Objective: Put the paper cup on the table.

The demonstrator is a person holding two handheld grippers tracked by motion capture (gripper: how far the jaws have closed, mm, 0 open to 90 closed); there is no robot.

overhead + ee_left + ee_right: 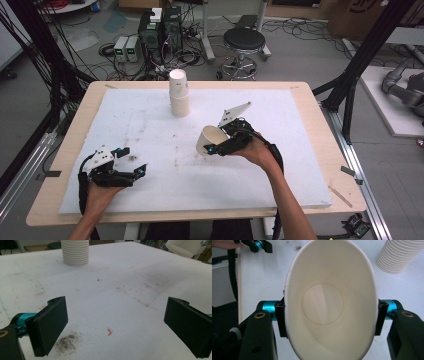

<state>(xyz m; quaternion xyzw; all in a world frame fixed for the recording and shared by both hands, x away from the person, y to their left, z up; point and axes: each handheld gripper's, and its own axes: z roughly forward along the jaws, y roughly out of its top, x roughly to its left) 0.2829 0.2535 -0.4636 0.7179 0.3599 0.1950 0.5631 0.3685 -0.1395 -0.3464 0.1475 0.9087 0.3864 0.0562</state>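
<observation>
- Paper cup (329, 302), white and smooth inside, sits clamped between the jaws of the right gripper (214, 145), its round mouth squeezed into an oval.
- High view: that cup (210, 139) is held on its side above the middle of the white foam pad (280, 170), mouth turned toward the person's left.
- Left gripper (131, 161) rests low near the pad's front left corner, jaws spread wide with nothing between them.
- Left gripper view brings out the pad's grainy surface, a dark smudge (67, 343) and a small orange fleck (110, 332).
- Stack of cups (179, 93) stands upright at the pad's far edge; both gripper views show its stacked rims as ridges (75, 252).
</observation>
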